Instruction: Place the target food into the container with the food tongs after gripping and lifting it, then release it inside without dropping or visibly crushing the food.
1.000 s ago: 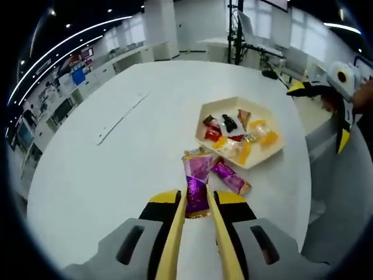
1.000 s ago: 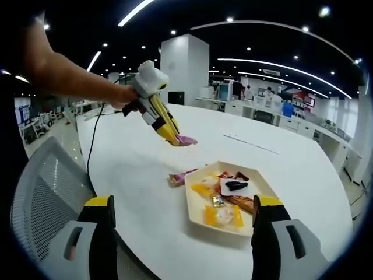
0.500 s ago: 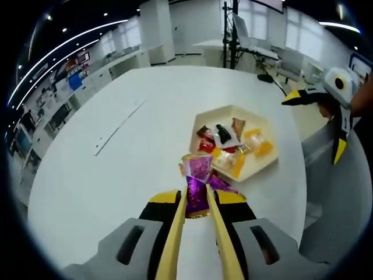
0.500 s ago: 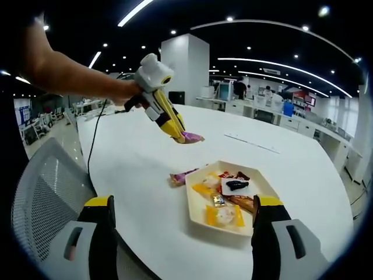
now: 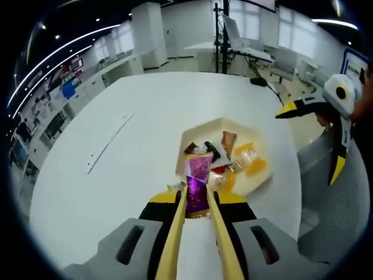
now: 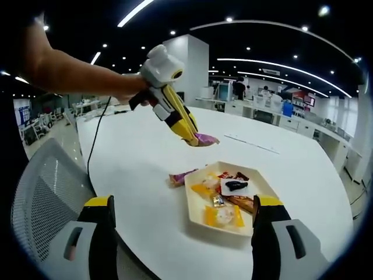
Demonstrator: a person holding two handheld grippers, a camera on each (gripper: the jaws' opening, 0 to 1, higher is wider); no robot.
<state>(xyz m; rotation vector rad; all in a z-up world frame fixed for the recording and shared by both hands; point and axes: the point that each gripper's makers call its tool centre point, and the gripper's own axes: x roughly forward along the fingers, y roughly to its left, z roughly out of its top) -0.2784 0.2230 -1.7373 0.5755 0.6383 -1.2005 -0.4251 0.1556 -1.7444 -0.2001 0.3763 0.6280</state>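
My left gripper (image 5: pixel 196 205) is shut on a purple-wrapped candy (image 5: pixel 197 181), held in the air above the near edge of a cream hexagonal tray (image 5: pixel 192 133) that holds several wrapped sweets. In the right gripper view the left gripper (image 6: pixel 198 139) hangs over the table with the purple candy (image 6: pixel 207 139) at its tip, up and to the left of the tray (image 6: pixel 196 211). A second purple-wrapped candy (image 6: pixel 180 176) lies on the table against the tray's left edge. My right gripper (image 6: pixel 182 219) stands wide open near the table's edge, with nothing between its fingers (image 6: pixel 102 217).
The round white table (image 5: pixel 116 151) is bare away from the tray. A grey mesh chair (image 6: pixel 41 192) stands at its edge on the left of the right gripper view. A person's arm (image 6: pixel 70 76) holds the left gripper. Desks and shelves fill the room behind.
The left gripper has risen and moved toward the tray with the purple candy in it. The right gripper has stayed put and open.
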